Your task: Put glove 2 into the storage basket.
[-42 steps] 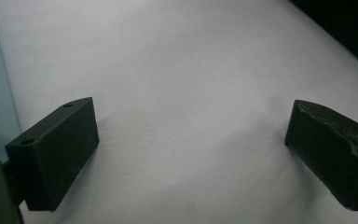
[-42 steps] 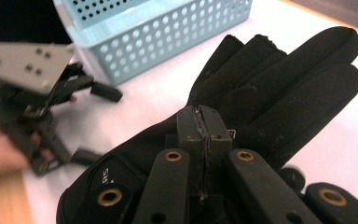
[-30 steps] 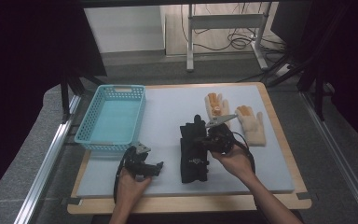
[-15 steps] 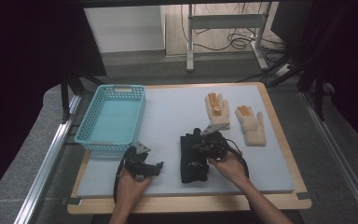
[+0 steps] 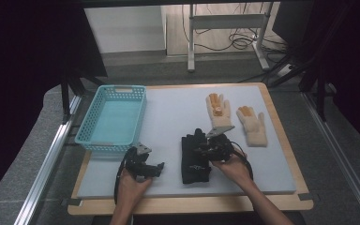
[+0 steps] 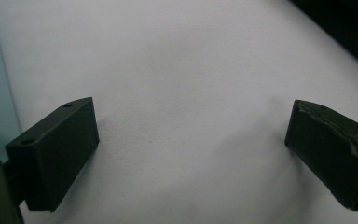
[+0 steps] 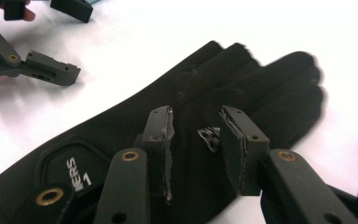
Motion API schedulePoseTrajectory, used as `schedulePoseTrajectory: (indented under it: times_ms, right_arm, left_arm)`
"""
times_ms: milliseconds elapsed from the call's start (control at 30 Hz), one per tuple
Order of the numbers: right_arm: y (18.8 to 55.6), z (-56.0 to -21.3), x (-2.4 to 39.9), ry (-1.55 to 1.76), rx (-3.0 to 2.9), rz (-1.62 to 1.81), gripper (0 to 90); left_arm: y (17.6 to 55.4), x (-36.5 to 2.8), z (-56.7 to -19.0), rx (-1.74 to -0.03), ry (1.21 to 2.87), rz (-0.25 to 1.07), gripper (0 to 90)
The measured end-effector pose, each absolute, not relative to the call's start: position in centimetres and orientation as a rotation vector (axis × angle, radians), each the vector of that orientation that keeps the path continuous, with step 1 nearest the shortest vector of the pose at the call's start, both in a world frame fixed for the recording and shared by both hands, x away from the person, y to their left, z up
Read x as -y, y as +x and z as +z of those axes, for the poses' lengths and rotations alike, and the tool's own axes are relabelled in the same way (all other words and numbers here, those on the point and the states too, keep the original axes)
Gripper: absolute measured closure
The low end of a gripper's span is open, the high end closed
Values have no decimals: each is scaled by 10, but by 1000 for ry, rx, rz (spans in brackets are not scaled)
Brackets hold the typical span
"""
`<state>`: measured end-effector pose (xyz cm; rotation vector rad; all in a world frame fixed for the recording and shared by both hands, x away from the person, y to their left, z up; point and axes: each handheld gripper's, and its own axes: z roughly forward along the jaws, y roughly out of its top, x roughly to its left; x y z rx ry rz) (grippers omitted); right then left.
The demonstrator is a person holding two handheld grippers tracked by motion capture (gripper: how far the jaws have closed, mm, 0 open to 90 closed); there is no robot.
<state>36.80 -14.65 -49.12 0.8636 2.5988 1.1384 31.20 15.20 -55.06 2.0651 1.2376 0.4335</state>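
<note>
On the worktop (image 5: 168, 112), seen from the high view, the right gripper (image 5: 205, 151) is sitting low over the black glove (image 5: 194, 161), which is lying flat near the front edge, w/ two tan gloves (image 5: 218, 108) further back and a turquoise basket (image 5: 111, 117) at left. Compared w/ a second ago, the right hand is lower and nearer the person, and the glove is lying where it was. The left gripper (image 5: 155, 167) is resting beside the basket, as before.

Left gripper view: jaws standing wide apart, nothing between but bare worktop.

Right gripper view: jaws have just been opening and are standing partly apart, straddling the glove's back, pads not pressing the fabric as far as I can tell. So prob. it's lining up for a pinch; the grab itself isn't done yet, and closing should bunch the fabric.
</note>
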Motion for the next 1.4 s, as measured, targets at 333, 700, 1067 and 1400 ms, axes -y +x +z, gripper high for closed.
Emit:
schedulePoseTrajectory:
  times_ms: [333,700,1067,1400]
  right_arm:
    - [348,-510,190,907,-2596,1111,885]
    - [328,-529,182,843,-2621,1139,885]
    - [326,-532,149,773,-2663,1181,884]
    - [330,-534,114,729,-2689,1200,871]
  left_arm:
    - [312,-152,-550,-1239,2066,431,30]
    - [312,-153,-550,-1228,2068,426,32]
    - [305,-175,-549,-1231,2101,473,14]
    - [302,-192,-552,-1263,2067,449,15]
